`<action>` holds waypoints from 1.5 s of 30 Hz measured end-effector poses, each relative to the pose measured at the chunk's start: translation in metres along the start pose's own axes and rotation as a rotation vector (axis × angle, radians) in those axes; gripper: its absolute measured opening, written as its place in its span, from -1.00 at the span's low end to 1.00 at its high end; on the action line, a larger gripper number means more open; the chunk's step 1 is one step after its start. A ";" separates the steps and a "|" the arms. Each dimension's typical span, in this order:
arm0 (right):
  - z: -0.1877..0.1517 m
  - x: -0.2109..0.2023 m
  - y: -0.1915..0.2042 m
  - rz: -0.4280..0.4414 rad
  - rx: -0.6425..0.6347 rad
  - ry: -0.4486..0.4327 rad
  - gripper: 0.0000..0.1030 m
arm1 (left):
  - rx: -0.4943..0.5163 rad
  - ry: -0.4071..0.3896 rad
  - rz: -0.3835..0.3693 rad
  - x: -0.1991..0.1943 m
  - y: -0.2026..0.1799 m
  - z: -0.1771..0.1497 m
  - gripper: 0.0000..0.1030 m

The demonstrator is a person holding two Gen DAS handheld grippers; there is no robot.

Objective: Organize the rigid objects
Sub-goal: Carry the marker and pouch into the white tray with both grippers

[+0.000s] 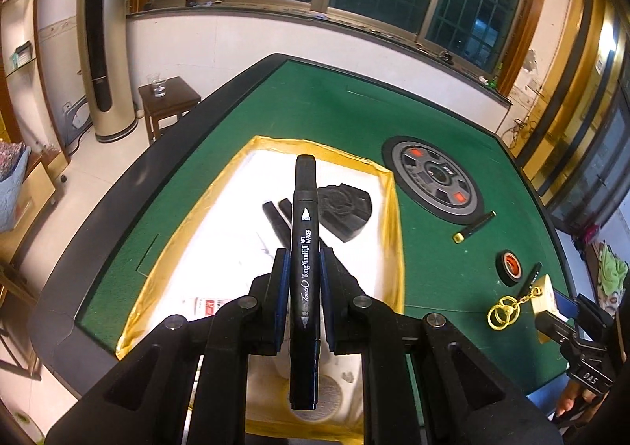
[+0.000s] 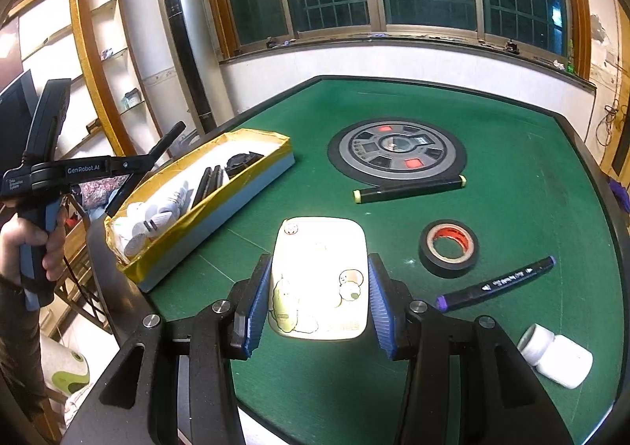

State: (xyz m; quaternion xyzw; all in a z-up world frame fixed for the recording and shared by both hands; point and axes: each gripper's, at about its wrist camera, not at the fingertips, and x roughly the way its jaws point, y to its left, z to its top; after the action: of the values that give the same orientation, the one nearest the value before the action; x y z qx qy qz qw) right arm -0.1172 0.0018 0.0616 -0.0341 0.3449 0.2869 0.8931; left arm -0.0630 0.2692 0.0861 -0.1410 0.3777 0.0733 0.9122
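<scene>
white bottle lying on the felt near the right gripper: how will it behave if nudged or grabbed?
The white bottle lies on its side and looks round, so a nudge would probably roll it. It appears rigid plastic, likely light, contents unknown. Its smooth wall may slip; gripping across the body seems safer than the cap.

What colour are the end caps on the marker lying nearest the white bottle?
Purple, on the black marker; clearest in the right wrist view.

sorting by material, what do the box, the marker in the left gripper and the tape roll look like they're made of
Box: seems cardboard, its rim wrapped in shiny gold tape that creases and glints.
Marker, clamped by the left gripper: likely hard plastic, smooth black with white print.
Tape roll: glossy black, probably vinyl, on an orange-printed core.
</scene>
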 end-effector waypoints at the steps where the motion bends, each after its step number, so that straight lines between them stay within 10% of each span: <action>1: 0.001 0.001 0.003 0.007 -0.004 0.001 -0.19 | -0.006 0.000 0.002 0.001 0.003 0.000 -0.75; 31: 0.056 0.051 0.105 0.223 -0.164 0.024 -0.19 | -0.105 0.052 0.008 0.033 0.055 0.016 -0.75; 45: 0.072 0.131 0.139 0.409 -0.065 0.181 -0.19 | -0.120 0.145 0.049 0.070 0.070 0.005 -0.75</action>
State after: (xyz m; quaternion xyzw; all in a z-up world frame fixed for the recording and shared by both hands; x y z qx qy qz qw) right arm -0.0707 0.2002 0.0521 -0.0181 0.4139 0.4687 0.7802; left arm -0.0269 0.3392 0.0257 -0.1910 0.4408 0.1074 0.8704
